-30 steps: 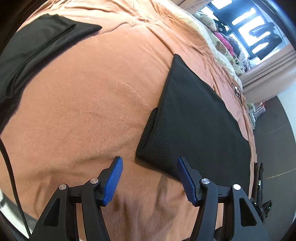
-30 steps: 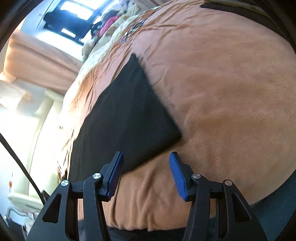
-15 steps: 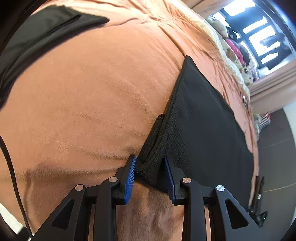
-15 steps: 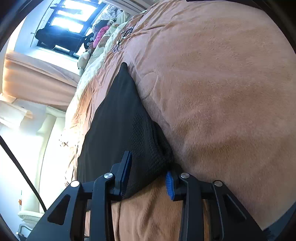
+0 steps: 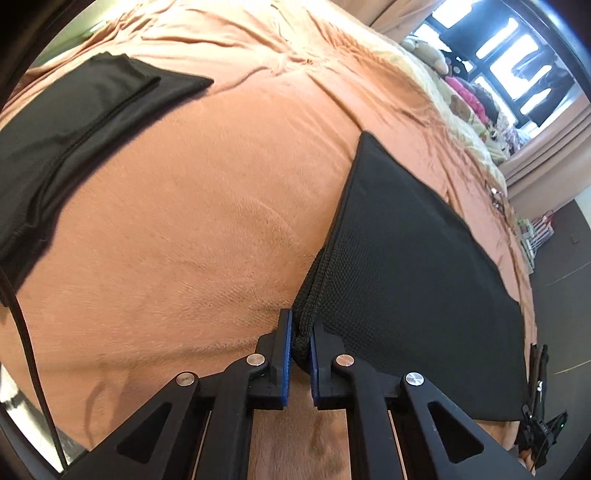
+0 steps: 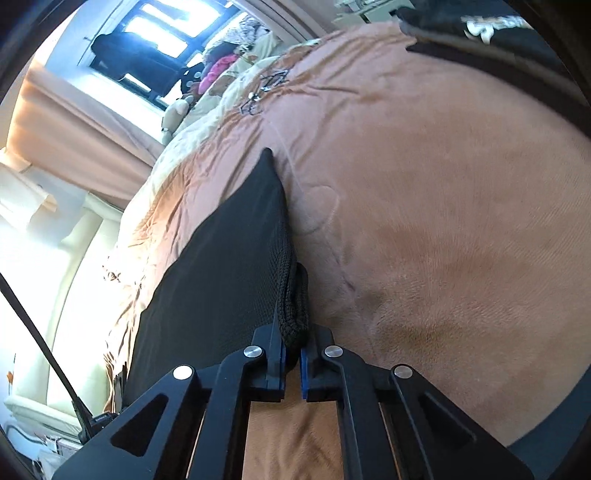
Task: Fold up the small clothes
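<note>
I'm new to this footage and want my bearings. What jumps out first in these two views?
A black mesh garment lies flat on an orange blanket covering the bed. The left gripper and right gripper each pinch a near corner of it, jaws shut on bunched fabric. A second black garment lies folded at the far left of the left view, and a bright window sits beyond the bed.

You won't find any text you can actually read here. The only lettering is a pale print on the dark garment [image 6: 491, 26] lying at the far edge of the bed [image 6: 461, 184], top of your right wrist view, and it is too blurred and cropped to make out. Your left wrist view carries no writing.
</note>
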Action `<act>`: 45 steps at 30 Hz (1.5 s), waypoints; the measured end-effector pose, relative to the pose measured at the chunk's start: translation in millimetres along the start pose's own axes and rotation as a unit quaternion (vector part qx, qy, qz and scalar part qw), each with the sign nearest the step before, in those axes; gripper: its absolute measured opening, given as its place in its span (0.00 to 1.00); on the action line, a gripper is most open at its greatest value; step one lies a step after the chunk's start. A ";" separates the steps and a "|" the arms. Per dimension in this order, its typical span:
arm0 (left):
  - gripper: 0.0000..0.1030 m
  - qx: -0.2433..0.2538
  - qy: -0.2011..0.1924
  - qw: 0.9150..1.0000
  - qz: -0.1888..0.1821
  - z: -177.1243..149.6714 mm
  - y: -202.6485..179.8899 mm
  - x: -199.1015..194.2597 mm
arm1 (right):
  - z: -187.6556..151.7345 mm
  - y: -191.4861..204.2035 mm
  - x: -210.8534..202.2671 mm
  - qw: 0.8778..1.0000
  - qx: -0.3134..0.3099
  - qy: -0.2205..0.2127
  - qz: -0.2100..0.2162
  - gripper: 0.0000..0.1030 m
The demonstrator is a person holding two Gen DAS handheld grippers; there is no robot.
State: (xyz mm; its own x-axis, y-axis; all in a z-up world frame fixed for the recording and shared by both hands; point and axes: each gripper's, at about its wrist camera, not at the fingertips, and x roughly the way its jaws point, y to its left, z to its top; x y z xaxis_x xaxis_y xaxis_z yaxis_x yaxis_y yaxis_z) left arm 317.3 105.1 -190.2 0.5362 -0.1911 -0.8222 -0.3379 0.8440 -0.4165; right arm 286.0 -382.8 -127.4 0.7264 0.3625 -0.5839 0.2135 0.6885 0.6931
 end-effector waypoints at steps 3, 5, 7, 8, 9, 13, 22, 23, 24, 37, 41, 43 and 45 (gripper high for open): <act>0.08 0.002 -0.003 1.000 -0.005 -4.1 0.5 -12.7 | -4.1 4.0 -6.0 1.000 -0.006 0.002 -0.006 0.01; 0.08 -0.002 -0.003 1.000 -0.009 -8.2 5.0 -19.7 | -10.4 6.5 -11.9 1.000 -0.011 0.006 -0.012 0.01; 0.08 -0.001 -0.006 1.000 -0.010 -15.2 10.5 -28.3 | -13.3 8.9 -15.7 1.000 -0.016 0.011 -0.016 0.01; 0.08 -0.005 -0.006 1.000 -0.012 -19.0 12.2 -31.8 | -18.5 8.7 -19.6 1.000 -0.018 0.014 -0.017 0.01; 0.08 -0.011 -0.004 1.000 -0.015 -23.2 16.1 -34.5 | -21.1 7.7 -23.1 1.000 -0.018 0.016 -0.017 0.01; 0.08 -0.016 -0.002 1.000 -0.023 -36.3 22.8 -43.4 | -23.5 2.6 -35.2 0.999 -0.019 0.024 -0.021 0.01; 0.08 -0.029 0.000 0.999 -0.035 -46.5 28.6 -42.9 | -24.5 -5.8 -40.0 0.999 -0.010 0.035 -0.008 0.02; 0.08 -0.032 -0.002 0.999 -0.041 -45.8 29.5 -44.6 | -22.5 -5.4 -41.8 0.999 -0.005 0.037 -0.006 0.03; 0.08 -0.033 -0.005 0.998 -0.048 -45.3 28.6 -46.6 | -22.1 -3.8 -44.0 0.999 -0.005 0.037 -0.010 0.05; 0.08 -0.044 -0.004 0.995 -0.089 -53.4 32.6 -45.8 | -20.8 103.9 -107.6 0.981 -0.166 -0.032 -0.091 0.63; 0.08 -0.046 -0.002 0.995 -0.093 -56.5 33.4 -44.9 | -45.4 147.4 -79.2 0.973 -0.218 0.002 -0.076 0.63; 0.08 -0.045 -0.003 0.995 -0.093 -57.1 33.8 -44.1 | -54.5 163.2 -63.3 0.968 -0.238 0.018 -0.076 0.63; 0.08 -0.047 -0.002 0.994 -0.099 -59.2 36.6 -43.6 | -67.9 183.9 -40.9 0.962 -0.261 0.042 -0.074 0.63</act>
State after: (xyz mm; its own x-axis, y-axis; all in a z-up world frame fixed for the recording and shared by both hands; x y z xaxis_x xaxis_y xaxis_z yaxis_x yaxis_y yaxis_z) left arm 235.8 114.6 -192.5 0.6024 -0.3460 -0.7193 -0.2962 0.7399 -0.6040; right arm 251.2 -228.4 -4.7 0.6530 0.2709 -0.7073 -0.0630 0.9500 0.3057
